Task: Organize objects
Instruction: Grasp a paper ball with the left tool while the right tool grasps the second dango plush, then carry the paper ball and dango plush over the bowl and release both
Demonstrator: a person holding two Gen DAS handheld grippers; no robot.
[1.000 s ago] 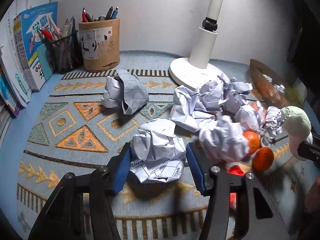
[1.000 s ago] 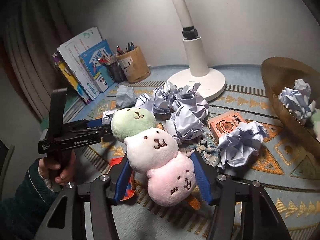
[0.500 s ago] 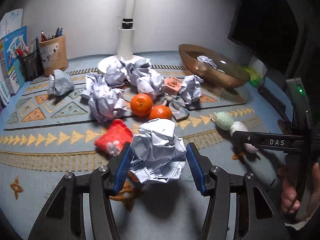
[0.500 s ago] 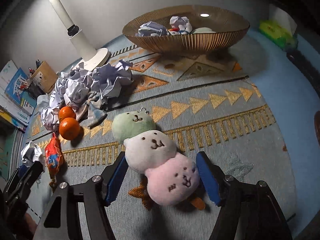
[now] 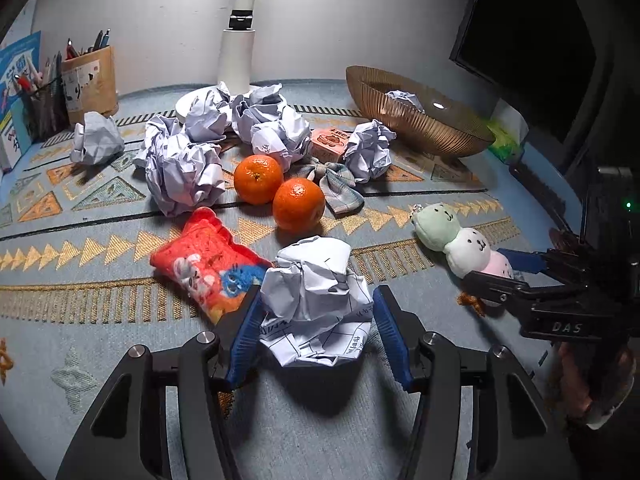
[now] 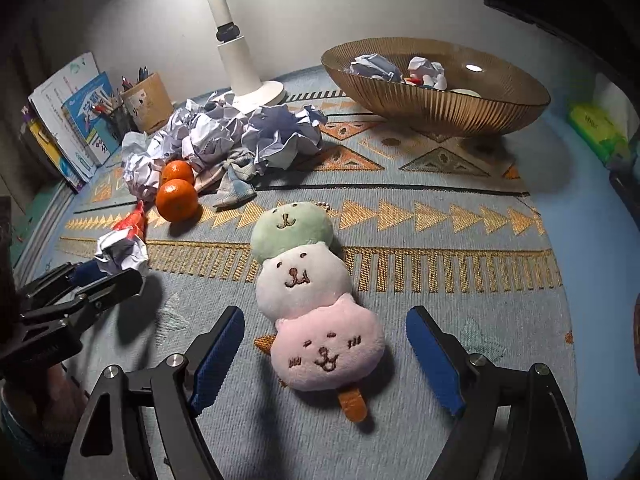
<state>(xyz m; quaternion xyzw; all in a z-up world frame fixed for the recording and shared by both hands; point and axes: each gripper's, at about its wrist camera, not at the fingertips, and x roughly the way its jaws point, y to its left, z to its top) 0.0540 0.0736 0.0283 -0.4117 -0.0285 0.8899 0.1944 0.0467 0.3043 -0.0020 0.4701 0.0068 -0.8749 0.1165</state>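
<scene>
A: Left gripper [image 5: 316, 330]?
B: Clenched on the crumpled white paper ball [image 5: 316, 300], held above the patterned woven mat [image 5: 80, 320]; red snack packet [image 5: 208, 262] at ten o'clock.
A: Right gripper [image 6: 326, 354]?
B: Released — blue pads clear of the three-tier green, white and pink plush toy [image 6: 310, 300], lying flat between them; ribbed amber bowl [image 6: 436, 92] at one o'clock.

Books [image 5: 16, 92] cut off at left edge

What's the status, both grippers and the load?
Left gripper shut on crumpled paper ball. Right gripper open, plush toy lying on the mat between its fingers. Nothing between them and the bowl.
</scene>
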